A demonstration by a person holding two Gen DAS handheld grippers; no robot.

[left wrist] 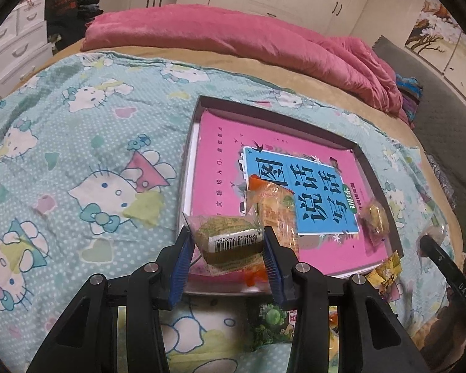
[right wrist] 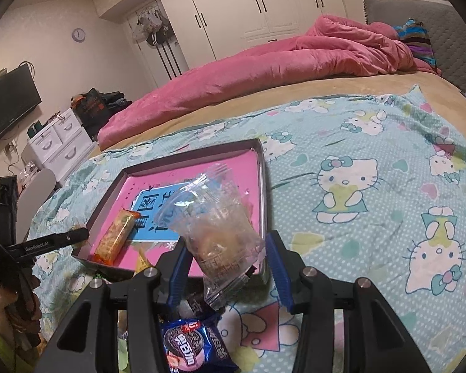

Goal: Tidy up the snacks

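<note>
My left gripper (left wrist: 227, 245) is shut on a green pastry (left wrist: 223, 230) in a clear wrapper with a barcode label, just over the near rim of the tray (left wrist: 276, 105). The tray is a shallow dark box lined with a pink and blue book. In it lie an orange snack packet (left wrist: 275, 208) and a small gold-brown wrapped snack (left wrist: 374, 217). My right gripper (right wrist: 226, 248) is shut on a clear packet (right wrist: 220, 233) with a brown pastry inside, held above the tray's (right wrist: 189, 152) near right corner. The orange packet (right wrist: 116, 236) lies at the tray's left side.
On the Hello Kitty blanket (right wrist: 372, 186) near the tray lie an Oreo packet (right wrist: 192, 345), a yellow packet (left wrist: 385, 273) and a green packet (left wrist: 270, 320). A pink quilt (left wrist: 233, 34) is heaped at the far side of the bed. A hand (right wrist: 3, 304) holds the left gripper.
</note>
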